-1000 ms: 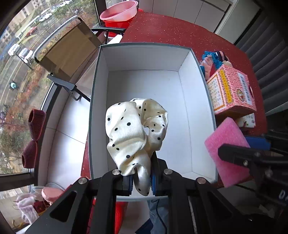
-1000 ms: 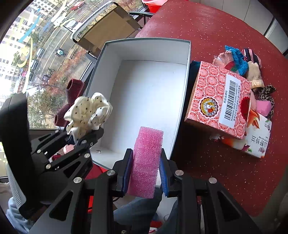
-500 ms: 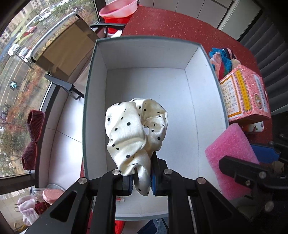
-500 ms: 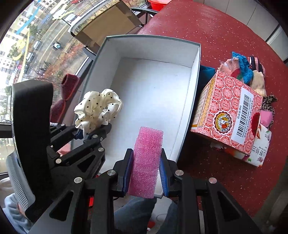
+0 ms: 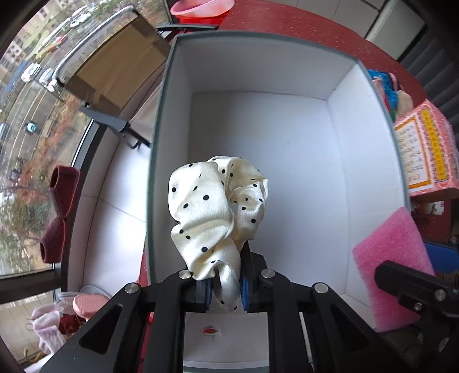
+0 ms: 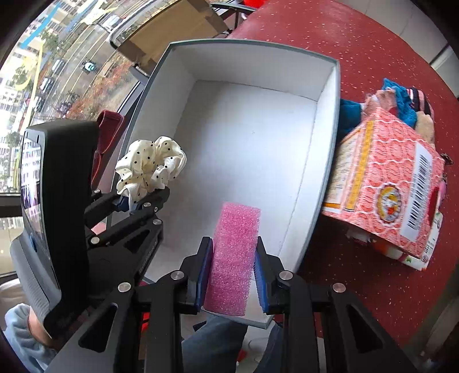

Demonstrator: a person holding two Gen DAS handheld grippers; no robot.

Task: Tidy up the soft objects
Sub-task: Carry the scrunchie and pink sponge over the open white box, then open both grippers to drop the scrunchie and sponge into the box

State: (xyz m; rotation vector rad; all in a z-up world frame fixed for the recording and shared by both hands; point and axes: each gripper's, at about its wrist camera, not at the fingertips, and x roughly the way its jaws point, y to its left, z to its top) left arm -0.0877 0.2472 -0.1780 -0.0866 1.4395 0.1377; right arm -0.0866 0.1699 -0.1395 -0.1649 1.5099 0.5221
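My left gripper (image 5: 225, 289) is shut on a cream polka-dot scrunchie (image 5: 213, 209) and holds it over the near end of an open white box (image 5: 287, 137). My right gripper (image 6: 232, 282) is shut on a pink foam sponge (image 6: 233, 252), held over the box's near right part (image 6: 246, 120). The sponge shows at the right of the left wrist view (image 5: 393, 258). The left gripper with the scrunchie (image 6: 150, 170) shows at the left of the right wrist view. The box holds nothing else.
A pink patterned carton (image 6: 387, 178) lies right of the box on the red table (image 6: 373, 287), with a pile of soft items (image 6: 401, 97) behind it. A cardboard-covered chair (image 5: 114, 66) and a window are at the left. A pink basin (image 5: 200, 5) is at the back.
Both grippers moved forward over the box with their objects still held. The box now fills more of both views.
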